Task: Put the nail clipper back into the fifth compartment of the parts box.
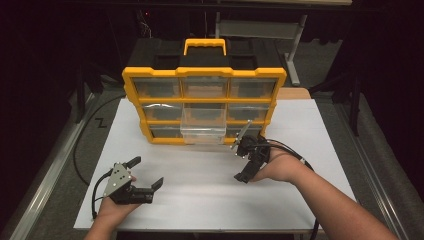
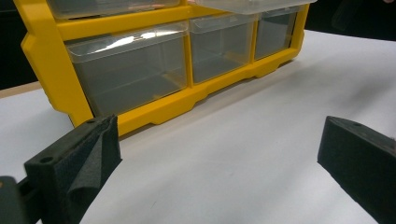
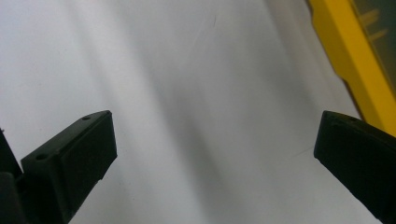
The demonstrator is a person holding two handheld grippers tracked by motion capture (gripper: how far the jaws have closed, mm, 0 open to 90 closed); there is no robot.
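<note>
I see the yellow organizer [image 1: 204, 102] standing upright at twelve o'clock on the white table [image 1: 200, 200], its clear middle drawer [image 1: 203, 131] pulled partway out. My right gripper [image 1: 243, 159], near the organizer's lower right corner at three o'clock, is spread wide and empty. My left gripper [image 1: 147, 172], at seven o'clock, also gapes wide, holding nothing.

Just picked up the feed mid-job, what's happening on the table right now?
A person holds a gripper in each hand over a white table in front of a yellow drawer organizer. Its middle clear drawer is pulled out toward the person; the others sit flush. The left gripper is open, empty and faces the organizer's lower row. The right gripper is also open and empty, low over the table near the organizer's bottom right corner. Nothing is being gripped.
</note>
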